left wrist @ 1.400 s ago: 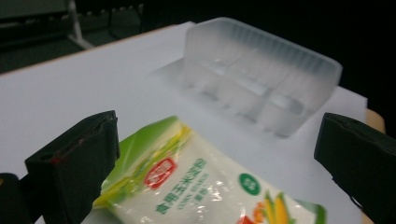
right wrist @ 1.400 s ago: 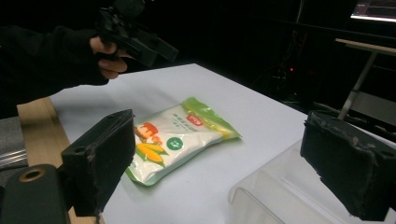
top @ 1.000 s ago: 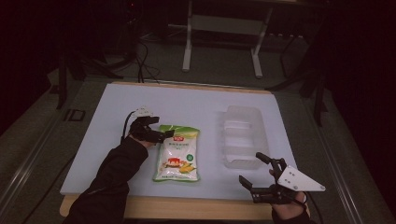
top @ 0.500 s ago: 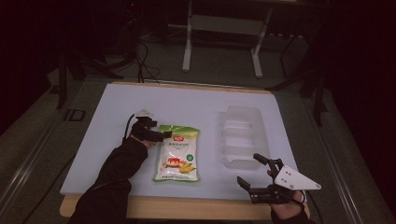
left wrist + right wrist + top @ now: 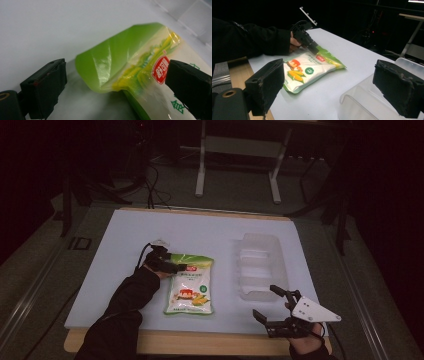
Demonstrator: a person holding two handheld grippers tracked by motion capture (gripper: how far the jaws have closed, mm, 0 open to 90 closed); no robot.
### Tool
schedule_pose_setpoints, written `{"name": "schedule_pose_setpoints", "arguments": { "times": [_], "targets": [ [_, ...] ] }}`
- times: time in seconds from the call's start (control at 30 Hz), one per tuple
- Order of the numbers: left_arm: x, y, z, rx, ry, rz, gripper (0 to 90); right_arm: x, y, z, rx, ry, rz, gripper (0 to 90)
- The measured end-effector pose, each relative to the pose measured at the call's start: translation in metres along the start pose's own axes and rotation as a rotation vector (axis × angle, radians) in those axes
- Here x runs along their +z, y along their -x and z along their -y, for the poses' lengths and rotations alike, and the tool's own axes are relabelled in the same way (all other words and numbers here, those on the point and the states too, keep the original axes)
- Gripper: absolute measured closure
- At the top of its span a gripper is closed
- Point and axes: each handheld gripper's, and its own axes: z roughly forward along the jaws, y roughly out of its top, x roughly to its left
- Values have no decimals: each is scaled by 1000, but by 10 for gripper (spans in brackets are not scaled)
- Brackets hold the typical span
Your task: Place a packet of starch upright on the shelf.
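A green and white snack bag [image 5: 190, 287] with a corn picture lies flat at the middle of the white table top [image 5: 200, 232]. My left gripper [image 5: 172, 266] is at the bag's far left corner. Its jaws stand open on either side of that green corner [image 5: 120, 55], which curls up between them. The right gripper view shows the bag [image 5: 309, 71] with the left gripper [image 5: 312, 47] at its far end. My right gripper [image 5: 267, 301] hovers open and holds nothing near the table's front right edge, just in front of a clear plastic tray [image 5: 260, 265].
The clear tray [image 5: 367, 105] has several compartments and lies right of the bag. A wooden edge [image 5: 210, 342] runs along the table front. Dark floor, cables and a metal stand [image 5: 235, 160] lie beyond the far edge.
My right gripper has drifted a little to the left near the front edge. The left gripper and the bag have hardly moved.
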Motion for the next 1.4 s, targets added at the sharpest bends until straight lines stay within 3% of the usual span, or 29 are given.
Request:
{"name": "schedule_pose_setpoints", "arguments": {
  "times": [0.1,0.2,0.33,0.4,0.63,0.8,1.03,1.2,1.4],
  "targets": [
    [1,3,0,18,-11,-11,104,0,-1,0,-3,0,1,103],
    [2,9,1,27,-7,23,210,0,-1,-1,-4,1,1,103],
    [2,17,4,35,-13,22,288,0,-1,-1,-1,1,3,103],
    [1,19,4,31,-25,5,345,0,-1,-1,-1,0,2,103],
    [6,41,-4,135,-145,-73,607,2,-1,-1,-3,-5,0,103],
    [7,48,-8,187,-183,-124,731,2,-2,-1,-1,-6,-1,103],
    [3,53,-9,201,-155,-145,790,1,2,-1,10,2,5,117],
    [-14,60,-15,202,-75,-136,804,-1,2,-1,11,9,13,127],
    [-33,71,-21,220,-23,-126,819,-2,3,-2,11,13,13,133]
  ]
}}
